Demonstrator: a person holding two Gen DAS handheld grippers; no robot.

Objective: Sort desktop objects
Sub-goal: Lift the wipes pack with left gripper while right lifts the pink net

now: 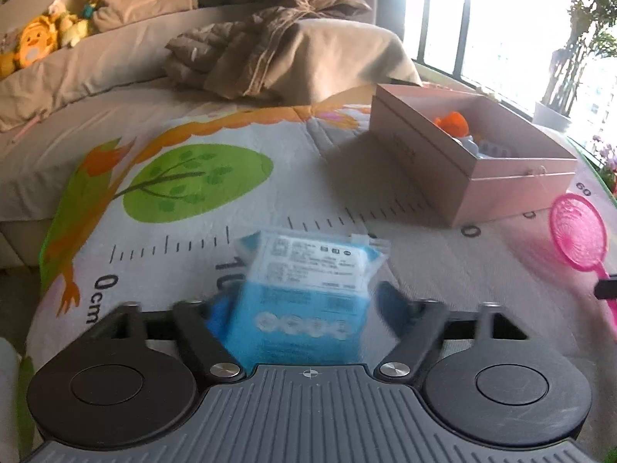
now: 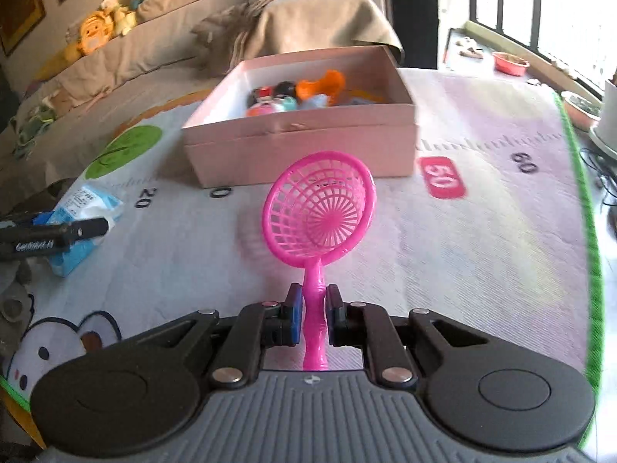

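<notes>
My left gripper (image 1: 304,308) is shut on a blue and white tissue pack (image 1: 308,277), held over the printed mat. The pack and left gripper also show in the right wrist view (image 2: 83,216) at the far left. My right gripper (image 2: 313,308) is shut on the handle of a pink toy strainer (image 2: 320,216), its basket tilted up toward the pink box (image 2: 308,146). The strainer also shows in the left wrist view (image 1: 578,239) at the right edge. The open pink box (image 1: 482,166) holds several small toys, among them an orange one (image 2: 324,83).
A printed ruler mat (image 2: 482,231) covers the surface. A small black ring (image 2: 220,193) lies in front of the box. A bed with a brown blanket (image 1: 270,50) and plush toys (image 1: 42,38) is behind. Bowls (image 2: 509,62) sit on the window sill at right.
</notes>
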